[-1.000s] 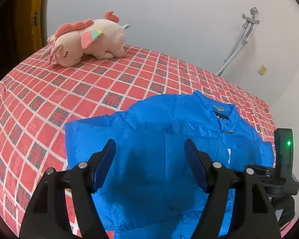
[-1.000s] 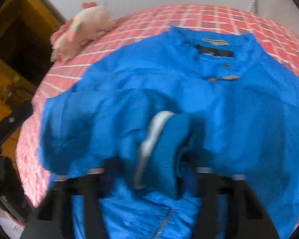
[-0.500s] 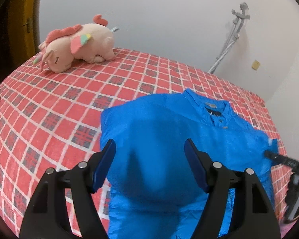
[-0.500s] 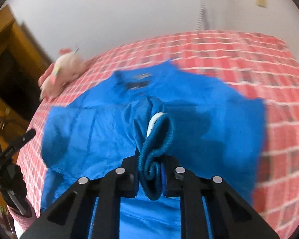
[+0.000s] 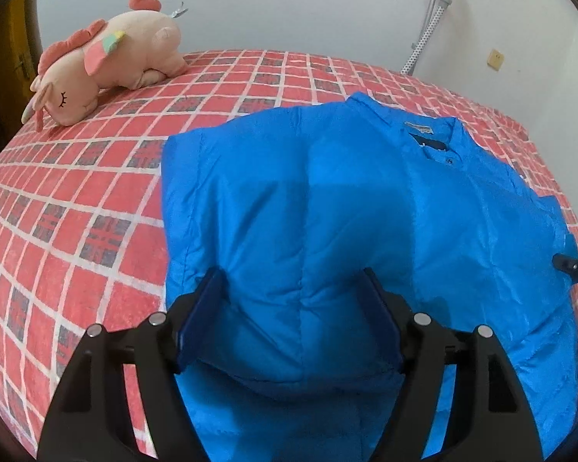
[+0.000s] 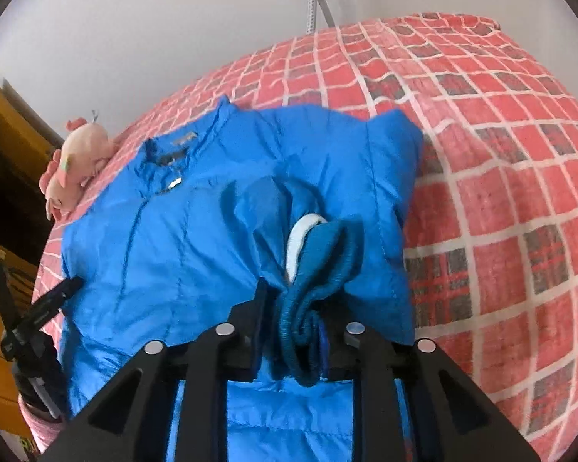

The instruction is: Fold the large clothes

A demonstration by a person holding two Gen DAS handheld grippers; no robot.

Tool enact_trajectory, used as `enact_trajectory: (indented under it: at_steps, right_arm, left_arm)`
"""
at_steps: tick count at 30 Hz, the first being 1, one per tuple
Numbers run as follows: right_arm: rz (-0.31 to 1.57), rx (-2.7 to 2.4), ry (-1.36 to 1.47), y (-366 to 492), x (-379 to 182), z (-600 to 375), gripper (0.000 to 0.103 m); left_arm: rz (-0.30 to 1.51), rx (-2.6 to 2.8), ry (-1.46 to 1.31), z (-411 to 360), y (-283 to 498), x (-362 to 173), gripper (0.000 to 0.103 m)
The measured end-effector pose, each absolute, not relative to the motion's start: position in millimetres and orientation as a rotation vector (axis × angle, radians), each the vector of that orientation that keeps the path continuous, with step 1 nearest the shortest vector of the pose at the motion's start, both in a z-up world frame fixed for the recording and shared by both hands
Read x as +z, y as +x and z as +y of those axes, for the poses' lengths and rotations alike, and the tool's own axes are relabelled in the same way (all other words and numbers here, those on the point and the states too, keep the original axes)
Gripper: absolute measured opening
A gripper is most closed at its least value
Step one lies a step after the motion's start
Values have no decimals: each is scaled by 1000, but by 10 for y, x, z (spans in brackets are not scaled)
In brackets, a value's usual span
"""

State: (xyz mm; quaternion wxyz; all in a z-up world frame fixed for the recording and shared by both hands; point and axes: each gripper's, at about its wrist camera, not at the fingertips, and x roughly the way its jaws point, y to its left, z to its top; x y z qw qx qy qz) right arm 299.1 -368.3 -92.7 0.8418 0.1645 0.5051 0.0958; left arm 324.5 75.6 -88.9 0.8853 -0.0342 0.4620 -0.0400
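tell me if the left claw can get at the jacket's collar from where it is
Probably yes: the left claw is open and empty over the jacket, and nothing lies on the fabric between it and the collar.

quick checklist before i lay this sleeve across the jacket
1. Right tool shut on the sleeve cuff: ok.
2. Left tool open, holding nothing: ok.
3. Blue jacket lying on the red checked bedspread: ok, though puffed up.
4. Left side already folded in: ok, straight edge.
5. Plush toy apart from the jacket: ok.
6. Hem lying flat: cannot tell, it is hidden behind the tools.
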Motion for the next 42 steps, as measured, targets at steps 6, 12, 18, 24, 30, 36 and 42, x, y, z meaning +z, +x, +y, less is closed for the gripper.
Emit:
enact_trajectory:
  at_steps: [6, 12, 18, 24, 30, 36, 42]
  right_arm:
    - [961, 152, 298, 2775, -536, -3700, 29]
    - [887, 253, 206, 2523, -193, -3282, 31]
    - [971, 222, 102, 2640, -494, -2956, 31]
    - [1080, 220, 133, 2757, -901, -2987, 30]
    - [1076, 202, 109, 2750, -909, -2940, 29]
    - [910, 191, 112, 2719, -389, -3071, 37]
    - [915, 147, 120, 3101, -434, -3201, 39]
  left_arm:
    - [911, -68, -122, 741, 3119, -631, 73]
    - [853, -164, -87, 333, 2837, -355, 73]
    - [929, -184, -40, 150, 2940, -708, 73]
    - [970, -170, 1, 178, 3031, -937, 73]
    - [975, -169, 2, 192, 3055, -942, 73]
    - [892, -187, -53, 294, 3063, -539, 74]
    - [908, -117, -53, 420, 3430, -557, 75]
